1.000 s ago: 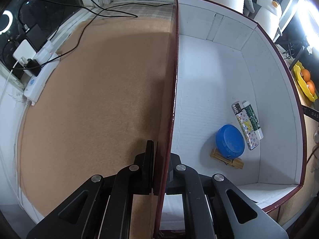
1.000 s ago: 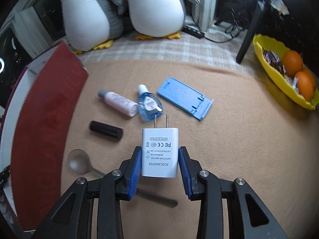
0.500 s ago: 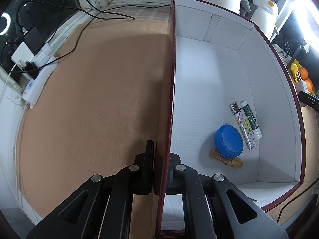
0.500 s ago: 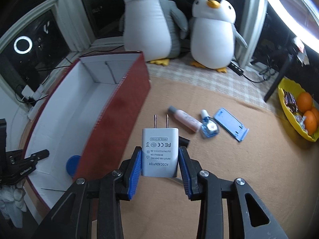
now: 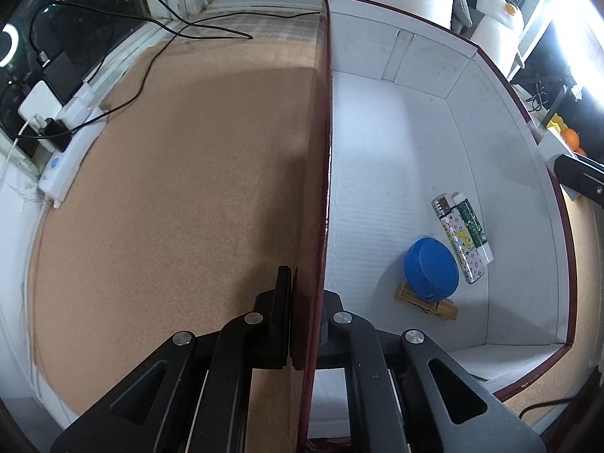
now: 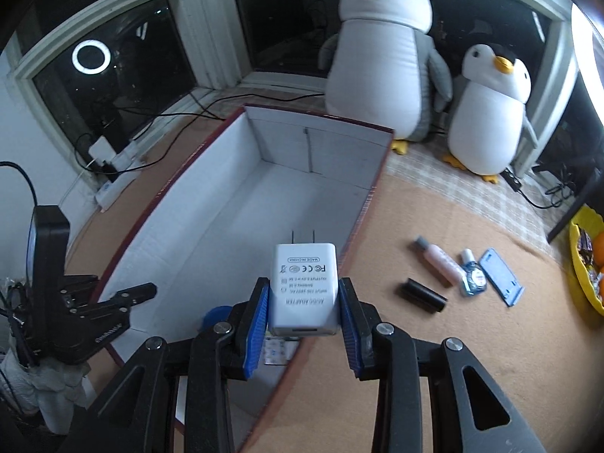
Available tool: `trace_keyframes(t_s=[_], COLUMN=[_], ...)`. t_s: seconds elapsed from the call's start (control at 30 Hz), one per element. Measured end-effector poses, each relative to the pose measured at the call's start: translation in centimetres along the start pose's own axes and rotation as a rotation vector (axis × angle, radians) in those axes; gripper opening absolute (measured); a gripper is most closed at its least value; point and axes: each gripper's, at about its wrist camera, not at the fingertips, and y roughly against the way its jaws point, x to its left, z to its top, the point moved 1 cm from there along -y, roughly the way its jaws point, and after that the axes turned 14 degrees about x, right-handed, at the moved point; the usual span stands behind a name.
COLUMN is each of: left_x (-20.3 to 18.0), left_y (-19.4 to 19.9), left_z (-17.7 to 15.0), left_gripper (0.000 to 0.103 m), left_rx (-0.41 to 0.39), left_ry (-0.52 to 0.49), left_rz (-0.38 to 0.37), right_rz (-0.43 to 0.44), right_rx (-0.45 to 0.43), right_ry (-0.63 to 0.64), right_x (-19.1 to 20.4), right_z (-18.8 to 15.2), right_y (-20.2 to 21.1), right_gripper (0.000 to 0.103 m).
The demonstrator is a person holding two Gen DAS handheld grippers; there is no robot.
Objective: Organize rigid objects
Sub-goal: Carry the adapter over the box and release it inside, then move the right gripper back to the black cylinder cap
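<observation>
Centre frame: my right gripper point(image 6: 304, 304) clamps the adapter point(image 6: 304, 288) above the box point(image 6: 234, 222); my left gripper point(image 5: 305, 313) pinches the box wall. Early release risks the adapter striking the near rim and bouncing out.

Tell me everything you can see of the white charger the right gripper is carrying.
The charger is a white, glossy plastic block with rounded edges. Two dark metal prongs stick out of its far end, pointing away from the camera. Its upper face carries grey printed text, including "AC/DC ADAPTER" and certification marks, reading upside down from here. A slot shows at its near end. The right gripper is shut on it, blue pads pressing its two sides. It hangs in the air above the near right wall of the box, touching nothing else.
</observation>
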Motion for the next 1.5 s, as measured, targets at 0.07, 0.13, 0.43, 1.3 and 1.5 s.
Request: trace_keyframes(t_s=[0.07,0.13,0.43,1.3,1.5], left_x=[0.0,0.0,-0.1,0.0,-0.1], left_y=[0.0,0.0,0.0,0.0,0.0], left_z=[0.0,0.0,0.0,0.0,0.0], left_gripper=[0.006,0.006,0.006,0.006,0.006], left_rx=[0.0,0.0,0.0,0.006,0.01], left_ry=[0.001,0.002,0.001,-0.006,-0.006], left_rz=[0.0,0.0,0.003,0.023,0.029], right_rz=[0.004,0.011,0.03,0.029,0.028], right_rx=[0.0,0.001,0.022,-0.026,-0.053], right_ry=[0.014,0.027,0.079,0.073,-0.001], right_x=[0.8,1.6,4.3,3.1,0.2], right_z=[0.1,0.2,0.4,0.1,-0.2], right_y=[-0.3,-0.5,-1.9,-0.6,0.3], right_gripper=[0.032,0.032,0.032,0.051,0.053])
